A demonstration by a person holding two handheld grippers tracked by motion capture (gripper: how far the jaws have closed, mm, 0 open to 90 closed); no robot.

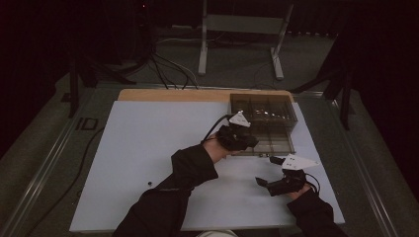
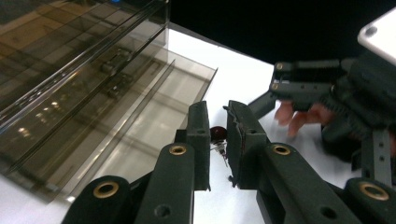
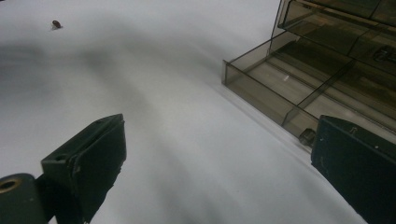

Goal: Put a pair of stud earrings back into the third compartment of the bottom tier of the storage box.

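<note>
Small dark part (image 2: 216,134), perhaps wired, half hidden between left hand-held gripper (image 2: 218,135) pads.

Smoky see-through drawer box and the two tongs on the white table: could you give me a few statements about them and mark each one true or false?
1. The smoky transparent plastic drawer box has a drawer pulled out. True.
2. The left tongs are wide open and empty. False: they are closed on a small dark red round part with thin wire legs.
3. The right tongs stand open with nothing between them. True.
4. The box stands on a green cloth. False: it stands on a white table board.
5. Another small dark part lies on the white board, well away from the box. True.
</note>
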